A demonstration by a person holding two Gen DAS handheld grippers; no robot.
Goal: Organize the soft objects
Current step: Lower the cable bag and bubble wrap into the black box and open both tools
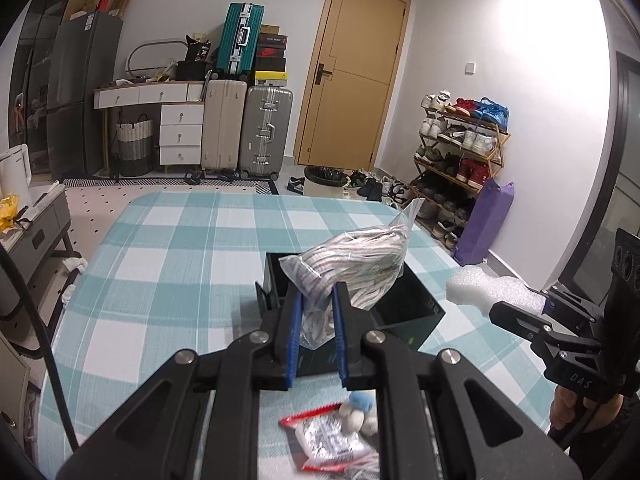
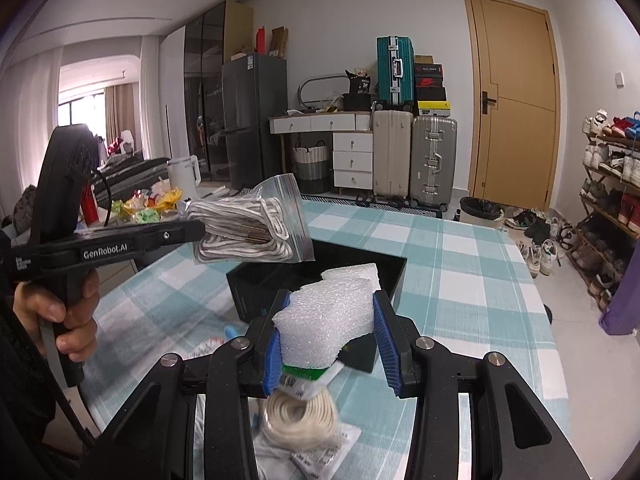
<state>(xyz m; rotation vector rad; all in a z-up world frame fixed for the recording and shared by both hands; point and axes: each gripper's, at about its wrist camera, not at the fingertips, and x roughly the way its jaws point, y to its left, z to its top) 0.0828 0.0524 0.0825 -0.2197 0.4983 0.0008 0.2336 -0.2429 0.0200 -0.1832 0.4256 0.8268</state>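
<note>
While both grippers hang over the checked bed point(image 1: 168, 280), each has something in its jaws; nearest, loose on the cover below them, lie a red-edged packet point(image 1: 324, 438), a small plush toy point(image 1: 358, 410) and a coil of white cord point(image 2: 298, 420); the left gripper point(image 1: 316, 322) is clamped on a clear bag point(image 1: 352, 272) of striped cord, which sticks out above the black box point(image 1: 416, 312); the right gripper point(image 2: 332, 330) squeezes a white foam block point(image 2: 332, 304) between its blue pads, also held in the air on the near side of that box; the box sits open on the bed; beyond stand suitcases point(image 1: 244, 128), a door point(image 1: 352, 76) and a shoe rack point(image 1: 460, 152) by the wall.
</note>
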